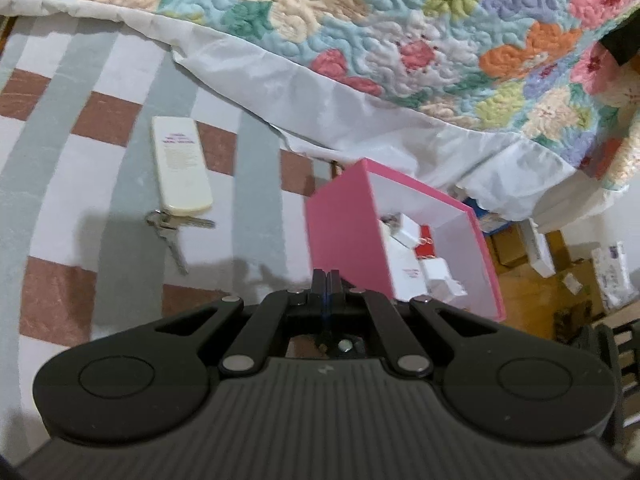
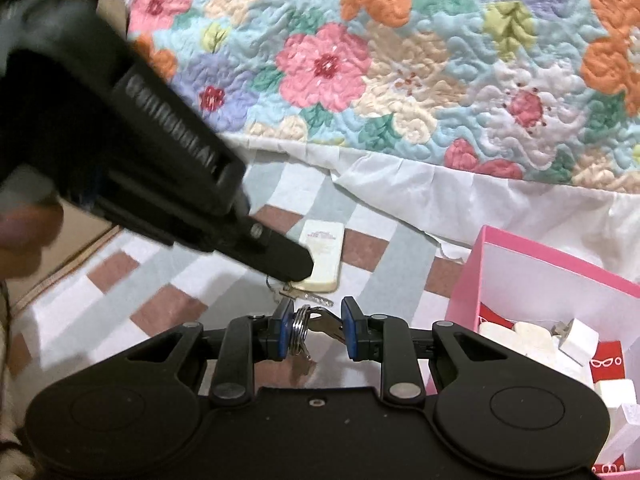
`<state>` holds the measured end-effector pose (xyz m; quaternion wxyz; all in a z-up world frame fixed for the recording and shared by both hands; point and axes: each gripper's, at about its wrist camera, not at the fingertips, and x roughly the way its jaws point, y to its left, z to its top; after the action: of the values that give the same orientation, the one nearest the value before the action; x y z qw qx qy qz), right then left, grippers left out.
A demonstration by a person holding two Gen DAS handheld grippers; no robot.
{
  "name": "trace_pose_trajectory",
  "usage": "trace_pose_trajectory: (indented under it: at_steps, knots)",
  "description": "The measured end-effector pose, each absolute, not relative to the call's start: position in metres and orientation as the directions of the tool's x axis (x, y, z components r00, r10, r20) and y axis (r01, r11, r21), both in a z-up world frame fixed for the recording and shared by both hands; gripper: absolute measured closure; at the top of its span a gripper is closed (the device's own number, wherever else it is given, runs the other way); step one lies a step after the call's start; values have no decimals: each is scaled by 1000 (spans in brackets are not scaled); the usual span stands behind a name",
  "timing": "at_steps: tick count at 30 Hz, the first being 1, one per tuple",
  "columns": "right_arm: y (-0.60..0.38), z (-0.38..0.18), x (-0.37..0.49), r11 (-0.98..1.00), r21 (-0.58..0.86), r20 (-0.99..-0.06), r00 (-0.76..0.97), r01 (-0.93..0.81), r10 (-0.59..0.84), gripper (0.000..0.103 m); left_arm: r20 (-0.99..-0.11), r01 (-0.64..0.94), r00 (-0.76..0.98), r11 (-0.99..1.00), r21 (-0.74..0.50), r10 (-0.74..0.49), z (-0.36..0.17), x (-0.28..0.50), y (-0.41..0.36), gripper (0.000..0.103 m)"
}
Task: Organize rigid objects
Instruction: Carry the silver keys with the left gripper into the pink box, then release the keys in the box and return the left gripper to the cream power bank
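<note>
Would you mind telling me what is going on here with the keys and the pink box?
A person is tidying small items on a checked cover with two tools. The right hand-held gripper has its jaws clamped on a key ring, lifted off the cover. The left hand-held gripper is shut and empty, beside the open pink box, which already holds small white boxes. A flat cream item and another set of keys lie on the cover.
</note>
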<state>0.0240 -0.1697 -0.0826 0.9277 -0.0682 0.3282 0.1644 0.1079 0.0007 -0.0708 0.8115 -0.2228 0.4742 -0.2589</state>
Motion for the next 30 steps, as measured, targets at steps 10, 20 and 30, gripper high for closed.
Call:
trace_pose_trajectory:
  at_steps: [10, 20, 30]
  knots:
    - [-224, -36, 29, 969, -26, -654, 737, -247, 171, 73, -678, 367, 356, 763, -532, -644, -15, 116, -68, 103]
    - [-313, -39, 28, 999, -1, -714, 699, -41, 28, 73, -725, 393, 205, 734, -554, -658, -38, 137, -170, 103]
    - [-368, -76, 42, 994, 35, -791, 611, 102, -35, 67, -739, 295, 114, 733, -613, -663, -90, 152, -223, 99]
